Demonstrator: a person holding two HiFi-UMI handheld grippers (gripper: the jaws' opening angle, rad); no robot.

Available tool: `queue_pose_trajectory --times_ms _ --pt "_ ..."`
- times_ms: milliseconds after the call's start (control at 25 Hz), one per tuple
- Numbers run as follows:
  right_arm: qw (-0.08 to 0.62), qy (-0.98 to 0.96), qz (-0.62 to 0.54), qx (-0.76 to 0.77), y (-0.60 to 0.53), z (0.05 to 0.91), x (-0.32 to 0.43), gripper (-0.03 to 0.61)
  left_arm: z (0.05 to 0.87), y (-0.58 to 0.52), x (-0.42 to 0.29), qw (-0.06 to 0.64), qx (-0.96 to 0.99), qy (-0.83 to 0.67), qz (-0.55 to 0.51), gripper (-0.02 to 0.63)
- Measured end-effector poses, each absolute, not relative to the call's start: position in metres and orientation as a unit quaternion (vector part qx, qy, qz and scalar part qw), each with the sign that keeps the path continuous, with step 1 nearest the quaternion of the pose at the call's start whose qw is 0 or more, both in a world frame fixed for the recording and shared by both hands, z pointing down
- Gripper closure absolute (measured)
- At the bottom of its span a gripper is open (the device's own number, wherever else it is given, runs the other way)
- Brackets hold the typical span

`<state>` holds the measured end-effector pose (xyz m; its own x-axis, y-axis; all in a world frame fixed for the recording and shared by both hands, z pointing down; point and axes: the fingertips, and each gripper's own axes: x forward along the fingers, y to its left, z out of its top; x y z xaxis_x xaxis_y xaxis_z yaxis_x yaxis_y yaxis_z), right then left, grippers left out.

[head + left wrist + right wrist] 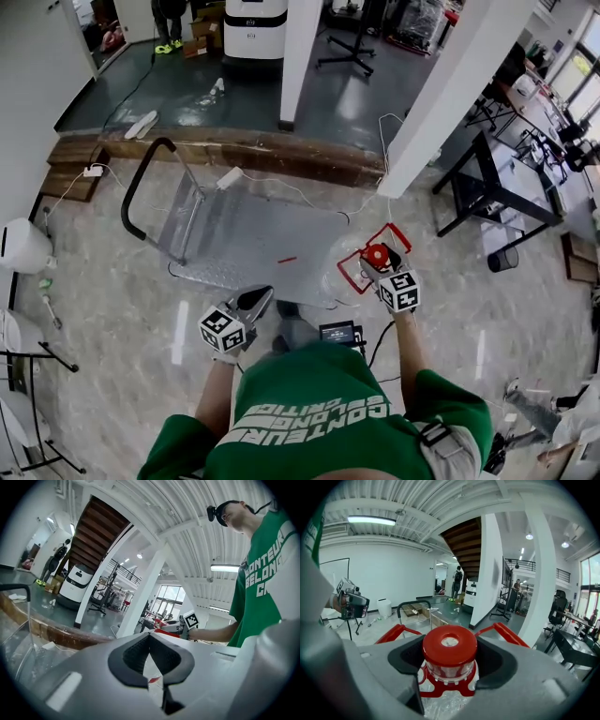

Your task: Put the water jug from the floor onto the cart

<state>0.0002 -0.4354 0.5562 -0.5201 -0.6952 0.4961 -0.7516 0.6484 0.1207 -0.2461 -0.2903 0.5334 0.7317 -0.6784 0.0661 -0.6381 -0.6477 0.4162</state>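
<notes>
- The right hand-held gripper (450, 667) grasps the water jug (449, 645) by its neck, with 1 pad on each side just under the red cap.
- The grip should probably sit below the cap's collar. Lifting straight up would let the heavy body hang plumb, ready to set flat well inside the cart (244, 246).
- The left hand-held gripper (150, 660) is clenched on nothing, so it could steady the jug's side.
- The jug sits at the cart's near right corner, directly under the right hand-held gripper. I cannot tell whether it rests on the floor.
</notes>
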Motion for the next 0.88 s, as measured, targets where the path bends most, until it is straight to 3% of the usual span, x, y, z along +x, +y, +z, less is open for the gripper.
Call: queue_pose_trajectory --times_ms 880 --pt "0.322 -0.896 0.055 0.300 -0.503 0.614 -0.099 0.278 0.540 -0.343 -0.307 0.228 0.877 -0.421 -0.040 0.606"
